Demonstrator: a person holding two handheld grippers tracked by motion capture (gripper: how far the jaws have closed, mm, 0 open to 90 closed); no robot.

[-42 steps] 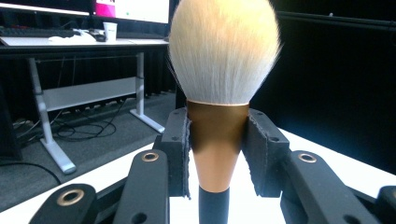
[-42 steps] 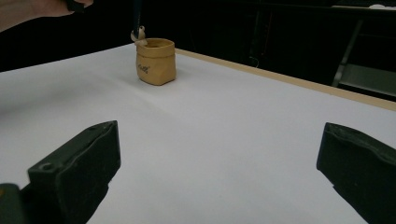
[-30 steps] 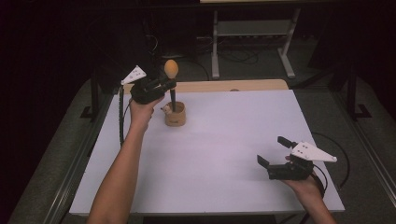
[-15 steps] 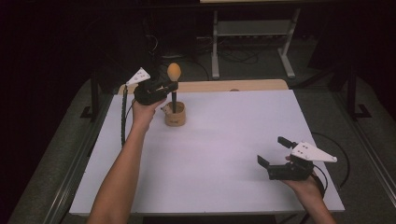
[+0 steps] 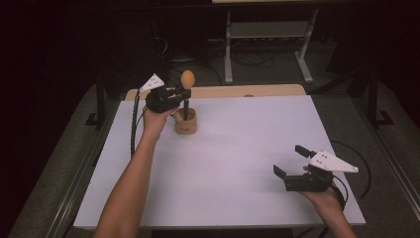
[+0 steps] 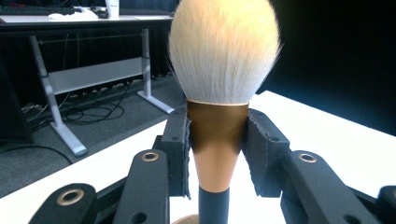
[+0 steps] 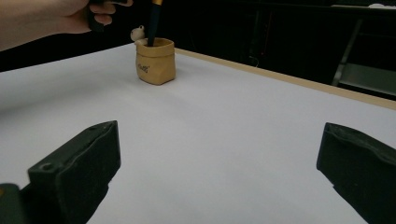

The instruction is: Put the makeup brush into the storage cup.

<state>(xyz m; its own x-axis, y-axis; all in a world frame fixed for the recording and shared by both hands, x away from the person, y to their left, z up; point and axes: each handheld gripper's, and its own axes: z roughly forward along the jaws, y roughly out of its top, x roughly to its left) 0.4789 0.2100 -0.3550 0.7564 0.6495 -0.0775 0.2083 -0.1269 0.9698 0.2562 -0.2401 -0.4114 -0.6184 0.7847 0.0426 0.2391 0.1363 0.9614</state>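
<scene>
A: Your left gripper (image 6: 217, 154) clamps the copper ferrule of the makeup brush (image 6: 223, 56), its handle down in the tan pot (image 5: 186, 122) near the tabletop's far left corner.

B: Done, then?

A: I'd judge nearly; you only need to let go. Your right gripper (image 5: 293, 161) sits wide and empty by the near right corner.

B: Surroundings?

A: A bare white tabletop (image 5: 237, 163); beyond its far edge, a dark room with a metal table frame (image 5: 267, 44).
</scene>
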